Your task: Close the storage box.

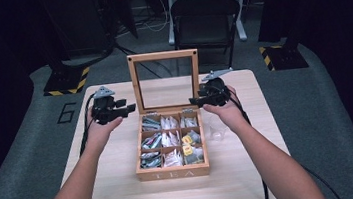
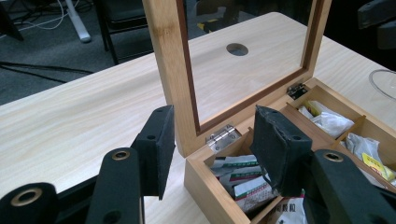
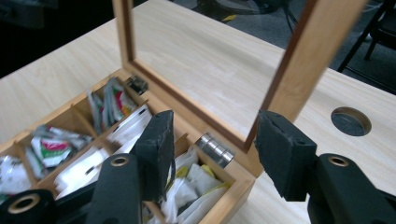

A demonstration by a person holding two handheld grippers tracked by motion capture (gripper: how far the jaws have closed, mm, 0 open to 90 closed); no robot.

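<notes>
Wooden tea box (image 1: 173, 172) at table (image 1: 125, 196) centre, "TEA" lettered on its front wall, facing the person. Lid (image 1: 162, 56) stands upright on the rear hinges, a wood frame around a clear pane; its long axis runs left to right across the table. Nine compartments hold tea packets (image 1: 162, 140); print on them is too small to read, possibly red and green labels. Left gripper (image 1: 126, 108) sits at the lid's left post, jaws partly apart with the post's lower end between them, pads not pressing. Right gripper (image 1: 194, 100) sits at the right post, jaws wide, nothing gripped. A clear cup (image 1: 216, 128) stands just right of the box. Floor mark "6" (image 1: 67, 112) at left.
</notes>
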